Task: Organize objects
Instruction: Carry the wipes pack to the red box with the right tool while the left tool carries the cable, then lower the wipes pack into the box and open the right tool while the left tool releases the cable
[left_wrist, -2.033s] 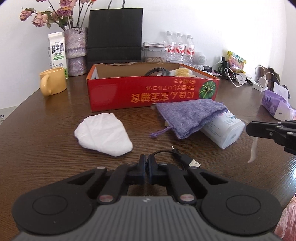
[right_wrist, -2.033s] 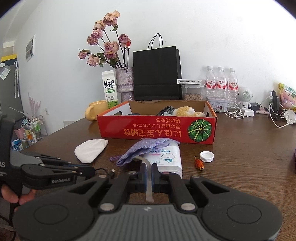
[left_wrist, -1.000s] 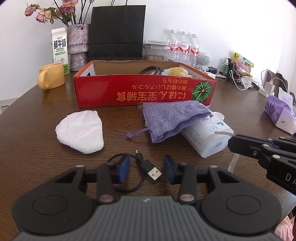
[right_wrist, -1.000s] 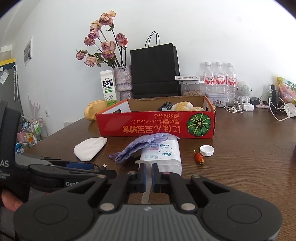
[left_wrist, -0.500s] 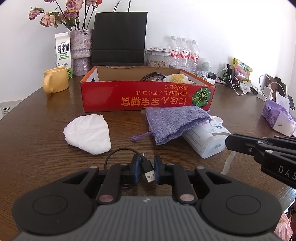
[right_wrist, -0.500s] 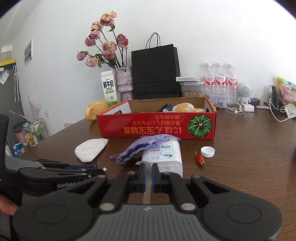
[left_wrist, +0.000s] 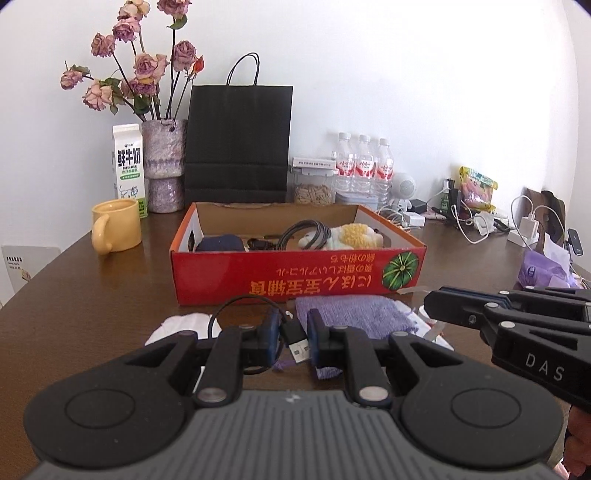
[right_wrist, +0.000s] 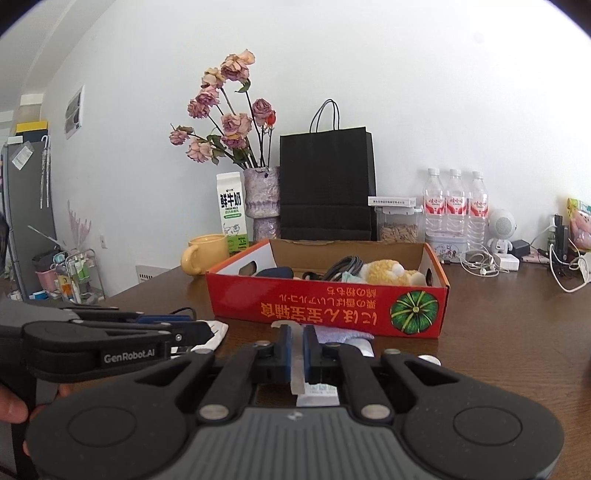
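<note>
My left gripper (left_wrist: 293, 332) is shut on the plug of a black USB cable (left_wrist: 297, 343); its loop hangs up off the table, in front of the red cardboard box (left_wrist: 295, 280). My right gripper (right_wrist: 294, 343) is shut on a translucent white strip (right_wrist: 296, 369), and shows in the left wrist view as a black arm (left_wrist: 430, 304) at the right. Below both lie a purple cloth pouch (left_wrist: 351, 314) and a white wipes pack (right_wrist: 317, 391), mostly hidden. The box (right_wrist: 325, 310) holds a coiled cable, a plush toy and a dark item.
A white cloth (left_wrist: 184, 325) lies left of the pouch. A yellow mug (left_wrist: 118, 225), milk carton (left_wrist: 127, 170), flower vase (left_wrist: 164, 166), black paper bag (left_wrist: 238, 140) and water bottles (left_wrist: 364, 166) line the back. Chargers, cables and a purple tissue pack (left_wrist: 543, 271) crowd the right.
My left jaws closed on the USB plug and lifted the cable off the table. Both grippers rose and tipped up, so the box now looks lower and nearer. The right grip is unchanged.
</note>
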